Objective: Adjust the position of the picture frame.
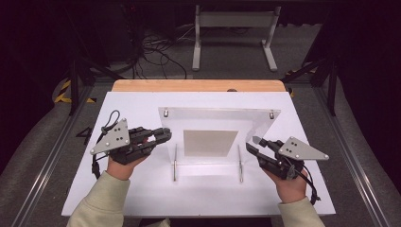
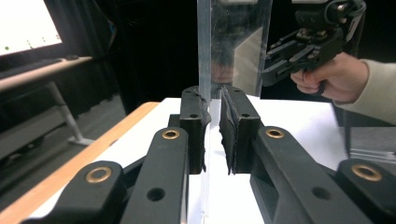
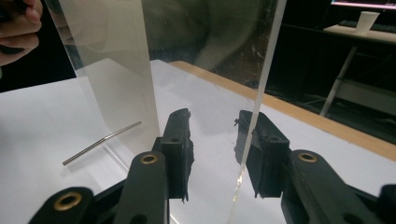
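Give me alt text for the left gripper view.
The left gripper's two black jaws straddle the edge of an upright clear acrylic panel, close but not clearly clamped. Beyond it, a hand holds the right gripper over a white table.

Overhead forward-down; tongs cameras close, sharing clear panel point(image 1: 217, 137).
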`<state>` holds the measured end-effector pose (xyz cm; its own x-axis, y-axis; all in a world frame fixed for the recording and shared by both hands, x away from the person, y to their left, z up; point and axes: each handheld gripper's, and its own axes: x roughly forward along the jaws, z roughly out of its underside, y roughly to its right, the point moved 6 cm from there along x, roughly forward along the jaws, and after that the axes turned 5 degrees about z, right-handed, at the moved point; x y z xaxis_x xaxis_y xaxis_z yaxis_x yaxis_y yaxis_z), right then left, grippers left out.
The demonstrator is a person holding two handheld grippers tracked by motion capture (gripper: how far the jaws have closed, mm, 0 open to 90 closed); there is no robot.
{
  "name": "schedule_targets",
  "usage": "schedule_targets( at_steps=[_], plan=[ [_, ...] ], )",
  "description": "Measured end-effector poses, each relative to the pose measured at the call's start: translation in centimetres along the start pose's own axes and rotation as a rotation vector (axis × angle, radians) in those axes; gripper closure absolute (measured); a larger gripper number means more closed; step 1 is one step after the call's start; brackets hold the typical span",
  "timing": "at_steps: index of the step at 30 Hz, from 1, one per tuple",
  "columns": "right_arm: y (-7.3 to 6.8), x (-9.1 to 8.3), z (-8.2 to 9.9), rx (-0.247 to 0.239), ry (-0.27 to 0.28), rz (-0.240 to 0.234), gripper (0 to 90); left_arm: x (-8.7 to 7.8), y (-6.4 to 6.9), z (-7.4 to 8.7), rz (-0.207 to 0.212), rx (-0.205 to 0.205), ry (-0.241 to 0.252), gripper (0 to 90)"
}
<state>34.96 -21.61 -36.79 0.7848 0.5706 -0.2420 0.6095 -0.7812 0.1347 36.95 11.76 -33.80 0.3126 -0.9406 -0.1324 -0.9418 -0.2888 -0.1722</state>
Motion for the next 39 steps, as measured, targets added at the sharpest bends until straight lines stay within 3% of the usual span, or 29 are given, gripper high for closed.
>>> schedule_targets(
  at_steps=[3, 9, 14, 19, 27, 31, 34, 36, 39],
  plan=[
    [0.5, 0.7, -0.5, -0.040, 0.021, 0.020, 62.3, 0.1, -0.3, 0.0, -0.031, 0.017, 0.004, 79.2],
    [1.9, 2.1, -1.5, -0.062, 0.052, 0.031, 57.9, 0.4, -0.3, 0.0, -0.064, 0.022, 0.008, 80.1],
    [3.2, 3.7, -2.3, -0.080, 0.080, -0.013, 55.0, 0.4, -0.1, 0.0, -0.072, 0.018, 0.011, 81.7],
    [4.4, 5.2, -2.6, -0.106, 0.068, -0.053, 52.0, 0.9, 0.1, 0.6, -0.072, 0.007, -0.004, 82.9],
    [5.8, 7.6, -1.9, -0.069, 0.036, -0.100, 45.6, 1.8, 0.5, 0.8, -0.053, -0.008, -0.021, 84.8],
    [6.6, 8.4, -1.2, -0.056, 0.011, -0.067, 41.7, 3.2, 1.5, 0.6, -0.069, 0.044, -0.056, 84.6],
    [6.9, 8.4, -0.6, -0.023, -0.023, -0.017, 46.4, 3.2, 1.3, 0.7, -0.068, 0.014, -0.062, 82.1],
    [7.0, 8.0, -0.5, 0.005, -0.030, 0.015, 43.4, 3.2, 1.1, 1.0, -0.067, -0.001, -0.084, 78.3],
    [7.0, 7.2, -0.4, 0.037, -0.036, 0.027, 40.4, 3.0, 0.9, 1.0, -0.049, -0.019, -0.080, 68.1]
  ],
)
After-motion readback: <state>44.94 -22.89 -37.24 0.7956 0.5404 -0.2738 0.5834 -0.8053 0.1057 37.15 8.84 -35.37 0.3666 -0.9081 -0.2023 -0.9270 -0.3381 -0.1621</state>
